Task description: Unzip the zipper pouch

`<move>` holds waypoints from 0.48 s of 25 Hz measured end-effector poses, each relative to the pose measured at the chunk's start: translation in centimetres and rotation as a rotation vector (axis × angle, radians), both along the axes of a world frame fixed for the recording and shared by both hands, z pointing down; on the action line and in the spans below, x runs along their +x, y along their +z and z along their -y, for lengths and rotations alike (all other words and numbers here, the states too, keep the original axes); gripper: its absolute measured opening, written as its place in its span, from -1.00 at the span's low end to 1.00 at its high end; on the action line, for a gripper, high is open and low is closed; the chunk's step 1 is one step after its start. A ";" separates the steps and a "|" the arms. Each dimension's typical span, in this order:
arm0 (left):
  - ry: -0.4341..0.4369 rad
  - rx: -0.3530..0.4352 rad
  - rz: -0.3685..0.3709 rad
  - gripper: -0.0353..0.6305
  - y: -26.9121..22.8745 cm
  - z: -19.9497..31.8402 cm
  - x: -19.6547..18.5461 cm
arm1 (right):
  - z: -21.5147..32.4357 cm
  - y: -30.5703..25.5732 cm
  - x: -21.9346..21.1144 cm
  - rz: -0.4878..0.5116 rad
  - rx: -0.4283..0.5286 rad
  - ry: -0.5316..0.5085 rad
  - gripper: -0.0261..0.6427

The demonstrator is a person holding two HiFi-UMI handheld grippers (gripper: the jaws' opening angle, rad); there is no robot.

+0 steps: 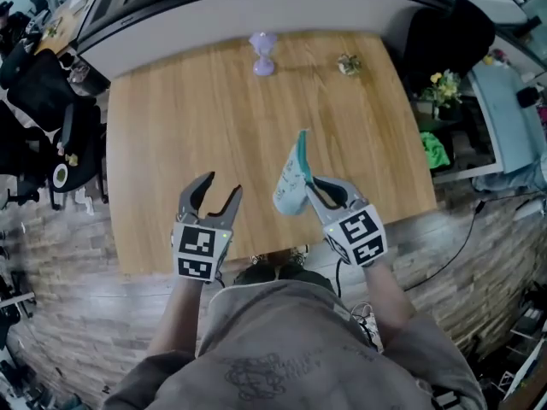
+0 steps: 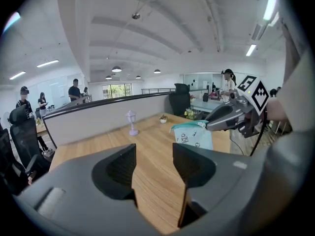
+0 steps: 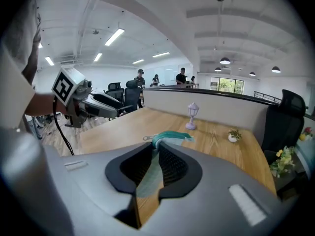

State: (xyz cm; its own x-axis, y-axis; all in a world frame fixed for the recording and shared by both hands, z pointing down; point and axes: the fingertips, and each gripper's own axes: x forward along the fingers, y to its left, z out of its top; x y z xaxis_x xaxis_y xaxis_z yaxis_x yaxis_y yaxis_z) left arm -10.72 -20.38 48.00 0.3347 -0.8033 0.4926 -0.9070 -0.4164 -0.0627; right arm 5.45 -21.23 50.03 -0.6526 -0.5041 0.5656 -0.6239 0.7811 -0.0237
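Hanging from the right claw (image 1: pixel 311 183), whose jaws pinch its edge, the teal zipper pouch (image 1: pixel 291 186) is clear of the wooden bench (image 1: pixel 171 126); the left claw (image 1: pixel 223 186) gapes empty.

Light wooden table (image 1: pixel 171 143), grey curved partition (image 1: pixel 256 8), grey plank floor (image 1: pixel 68 254), black office chairs (image 1: pixel 38 88), ceiling strip lights (image 3: pixel 113 36).

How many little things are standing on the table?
2: a purple lantern at the far edge, and a tiny potted plant to its right. The lifted pouch may hide more.
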 end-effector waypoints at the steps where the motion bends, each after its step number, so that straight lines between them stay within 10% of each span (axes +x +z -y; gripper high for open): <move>1: 0.002 0.014 -0.002 -0.20 -0.7 0.1 0.1 | -0.1 -1.0 0.0 0.014 0.013 0.003 -0.75; 12: 0.011 0.068 -0.094 -0.20 -5.1 -0.1 0.4 | -0.5 -7.4 0.7 0.097 0.094 0.011 -0.75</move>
State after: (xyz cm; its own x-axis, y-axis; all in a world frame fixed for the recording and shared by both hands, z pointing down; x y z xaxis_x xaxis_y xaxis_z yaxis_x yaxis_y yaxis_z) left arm -10.36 -20.28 42.85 0.3860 -0.8299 0.4028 -0.9057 -0.4239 -0.0057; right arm 6.14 -20.77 42.60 -0.6959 -0.5594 0.4503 -0.6309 0.7758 -0.0111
